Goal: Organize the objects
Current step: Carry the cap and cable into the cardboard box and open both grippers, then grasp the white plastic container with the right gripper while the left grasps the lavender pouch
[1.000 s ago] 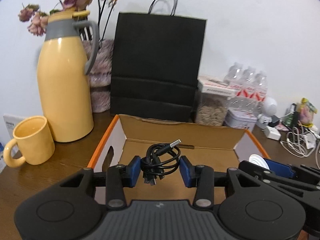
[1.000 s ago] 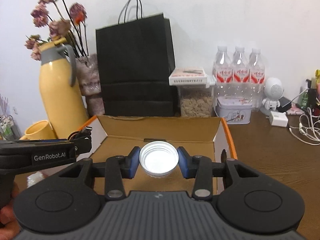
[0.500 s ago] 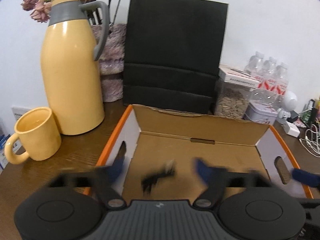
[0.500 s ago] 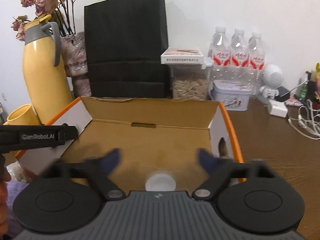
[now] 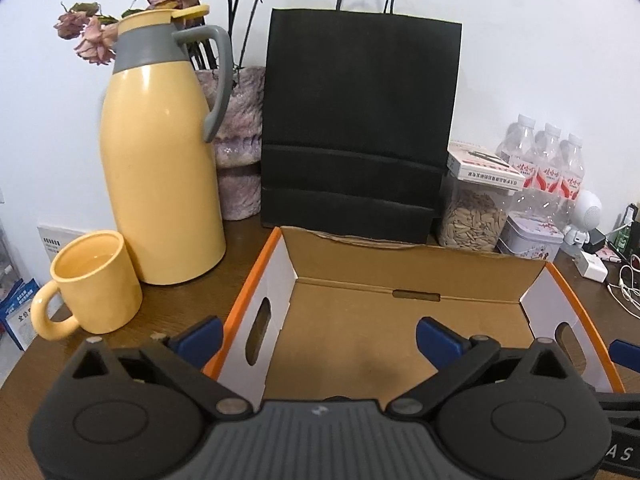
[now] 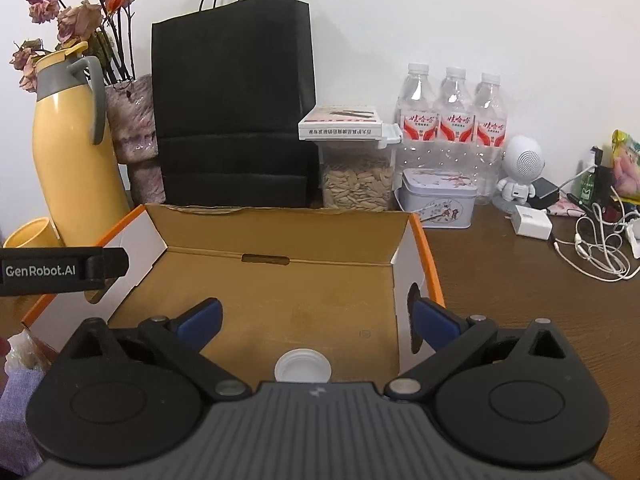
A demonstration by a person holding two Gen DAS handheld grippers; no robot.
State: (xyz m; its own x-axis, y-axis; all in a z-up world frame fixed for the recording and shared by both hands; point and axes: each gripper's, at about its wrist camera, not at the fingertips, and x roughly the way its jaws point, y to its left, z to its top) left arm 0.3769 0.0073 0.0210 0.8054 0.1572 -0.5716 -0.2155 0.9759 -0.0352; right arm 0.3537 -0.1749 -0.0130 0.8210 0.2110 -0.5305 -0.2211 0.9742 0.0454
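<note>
An open cardboard box with orange edges sits on the brown table right in front of both grippers. My left gripper hangs over its left part, open wide, with nothing between the blue pads. No black cable shows in the left wrist view. My right gripper is over the same box, also open wide. A white round lid lies on the box floor just below it, partly hidden by the gripper body. The left gripper's black side shows at the left edge of the right wrist view.
Left of the box stand a yellow thermos jug and a yellow mug. Behind it are a black paper bag, a vase of dried flowers, a seed jar, water bottles and a tin. Chargers and white cables lie at the right.
Both grippers have opened wide. The black cable fell out of the left one and is out of sight now; the white lid fell out of the right one onto the box floor.
</note>
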